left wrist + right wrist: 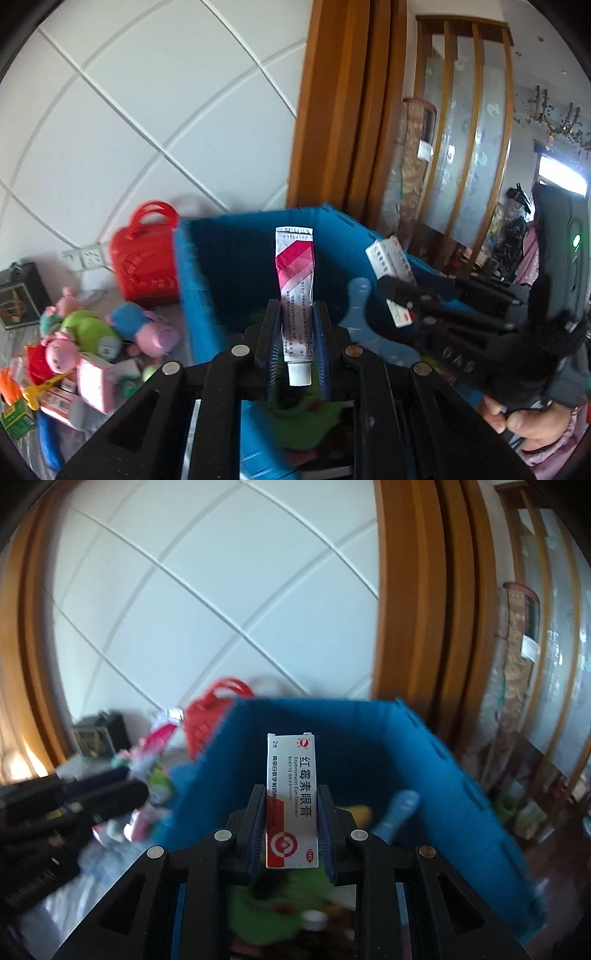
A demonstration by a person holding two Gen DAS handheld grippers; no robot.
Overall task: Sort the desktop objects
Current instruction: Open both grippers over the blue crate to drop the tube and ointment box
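ointment tube (295, 295) between left jaws, ointment box (291, 801) between right jaws

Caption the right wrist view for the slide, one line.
Right gripper jaws shut on a white-and-red cardboard eye-ointment box, held upright over the open blue plastic bin.

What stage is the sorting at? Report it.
Partly done. The blue bin already holds a green plush and a light blue piece. In hand: the left gripper clamps an ointment tube, the right gripper an ointment box, both over the bin. Left: plush toys and small boxes beside it.
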